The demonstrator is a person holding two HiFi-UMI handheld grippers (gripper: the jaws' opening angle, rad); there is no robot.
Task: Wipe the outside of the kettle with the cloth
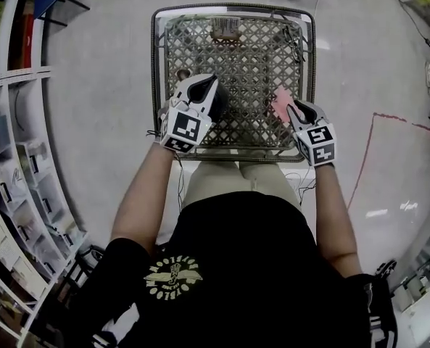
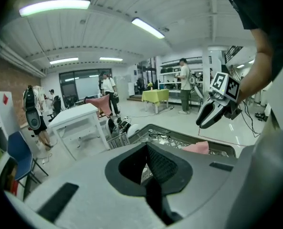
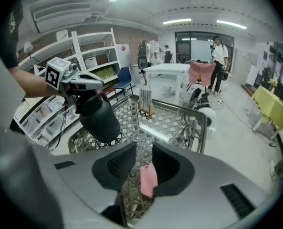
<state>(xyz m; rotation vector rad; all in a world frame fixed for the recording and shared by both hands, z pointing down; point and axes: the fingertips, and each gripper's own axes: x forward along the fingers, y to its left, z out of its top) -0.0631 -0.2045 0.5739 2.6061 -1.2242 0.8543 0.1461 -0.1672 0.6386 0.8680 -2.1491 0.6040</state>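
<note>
Over the wire-mesh surface (image 1: 236, 56), kettle (image 3: 98, 118) held aloft.
Left gripper (image 2: 145, 149) clamps the kettle; right gripper's (image 3: 143, 147) jaws stand apart, pink cloth (image 3: 148, 180) between.

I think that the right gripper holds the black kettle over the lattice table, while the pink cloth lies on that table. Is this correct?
Not quite. It is the left gripper that holds the black kettle, as the right gripper view shows. The rest stands: the kettle is over the lattice table, and the pink cloth lies on that table.
</note>
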